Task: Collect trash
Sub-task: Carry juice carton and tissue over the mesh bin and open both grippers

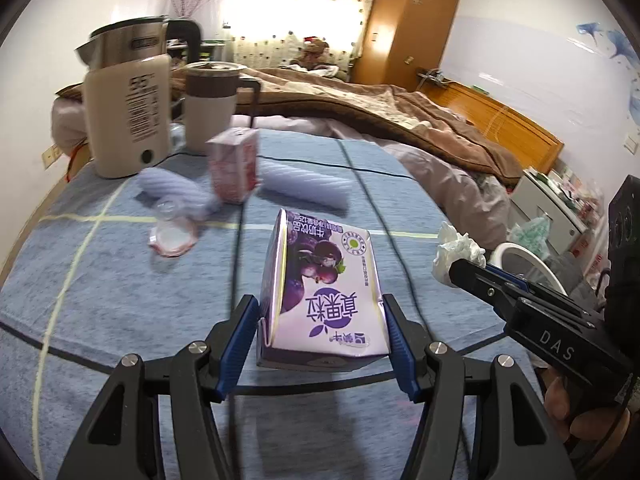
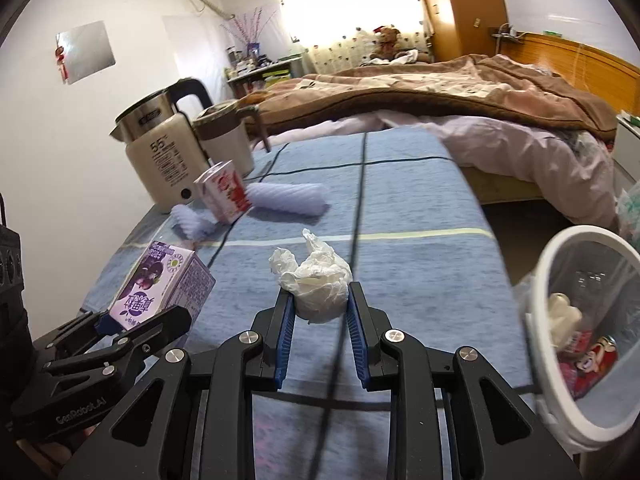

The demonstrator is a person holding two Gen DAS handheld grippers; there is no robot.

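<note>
The trash bin (image 2: 560, 408) is cut off at the right edge; the pink carton (image 1: 234, 170) is motion-blurred.

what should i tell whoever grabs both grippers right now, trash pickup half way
Left gripper: shut on the purple milk carton, lifted over the blue cloth.
Right gripper: shut on the crumpled tissue.
White bin sits off the table's right edge and already holds some wrappers.
Left to do: drop both items in the bin, then take the red carton, standing by the kettle, and the clear plastic cup lying on the cloth.
</note>
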